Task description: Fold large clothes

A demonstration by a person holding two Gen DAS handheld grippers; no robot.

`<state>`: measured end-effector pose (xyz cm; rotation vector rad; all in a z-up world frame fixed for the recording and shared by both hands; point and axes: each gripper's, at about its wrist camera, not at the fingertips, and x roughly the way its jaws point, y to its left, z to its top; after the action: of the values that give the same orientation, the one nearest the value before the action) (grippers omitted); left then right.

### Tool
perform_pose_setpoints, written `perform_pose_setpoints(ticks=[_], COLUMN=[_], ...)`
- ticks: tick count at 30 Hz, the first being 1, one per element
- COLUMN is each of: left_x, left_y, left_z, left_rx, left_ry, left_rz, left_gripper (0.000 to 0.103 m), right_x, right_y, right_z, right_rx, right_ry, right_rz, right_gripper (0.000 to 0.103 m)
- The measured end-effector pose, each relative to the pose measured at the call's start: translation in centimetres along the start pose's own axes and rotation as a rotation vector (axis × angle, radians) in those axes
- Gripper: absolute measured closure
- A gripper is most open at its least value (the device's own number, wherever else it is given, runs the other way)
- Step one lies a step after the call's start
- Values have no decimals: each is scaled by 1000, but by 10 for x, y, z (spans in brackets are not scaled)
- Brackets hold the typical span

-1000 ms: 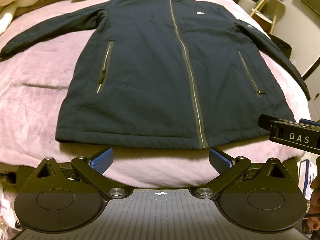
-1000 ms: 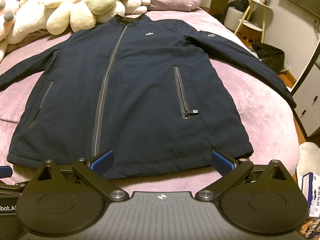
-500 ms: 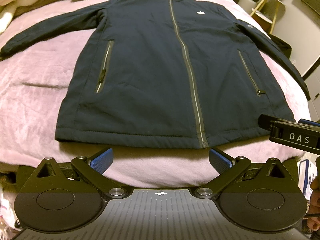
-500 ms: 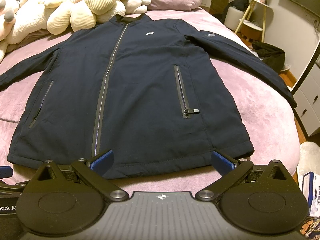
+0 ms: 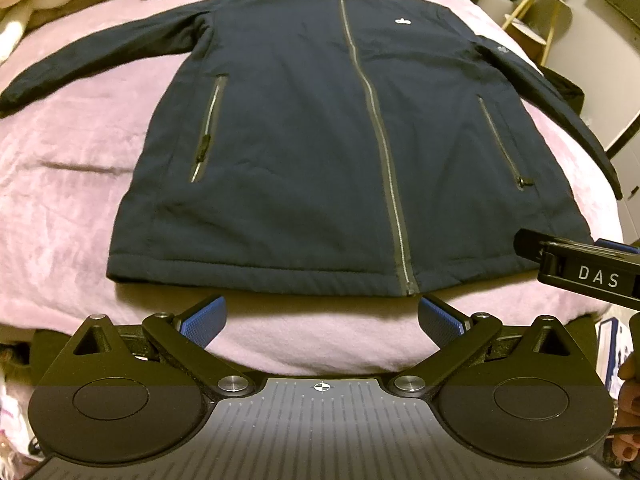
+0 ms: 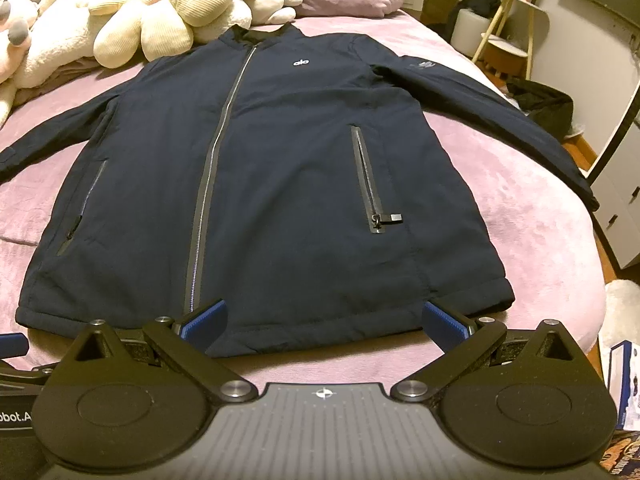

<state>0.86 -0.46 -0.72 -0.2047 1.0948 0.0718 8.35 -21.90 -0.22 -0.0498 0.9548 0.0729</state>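
**Jacket laid flat, both tongs poised at the hem**

Nothing has shifted over the past second: the navy jacket lies spread on the pink bedspread exactly as before, zipped and with both sleeves out, so folding has not begun. The left gripper hovers just short of the hem, its 2 blue pads spread wide and holding nothing, the zipper foot slightly right of its centre. The right gripper hangs over the hem's right portion, jaws equally wide and empty, the pocket zip ahead. Plush toys sit beyond the collar.
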Motion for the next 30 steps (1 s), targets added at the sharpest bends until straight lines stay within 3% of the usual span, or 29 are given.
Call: perform_pose_setpoints(ticks=[11,17,22,25,28,30], left_x=[6,11,21,25,34,45], left_y=[3,8,6,4,-1,2], left_z=[4,13,22,32,53,71], left_rx=[-13,-51,-48,-11,46,33], left_ry=[12,-5,-35,-86,-120,-132], left_rz=[-19,-59,-103,-137,-87,-68], left_gripper=[0,0,0,0,0,0], right_x=[6,3,9,21,35,44], right_y=[-2,-9,-27,-41,-67,-98], right_z=[0,-1,-4,1,16,29], right_rx=[10,51,148,202,263,342], right_ry=[5,-78,-157,-143,-145,-218], right_rz=[25,148,316,372,378,386], right_gripper=[0,0,0,0,0,0])
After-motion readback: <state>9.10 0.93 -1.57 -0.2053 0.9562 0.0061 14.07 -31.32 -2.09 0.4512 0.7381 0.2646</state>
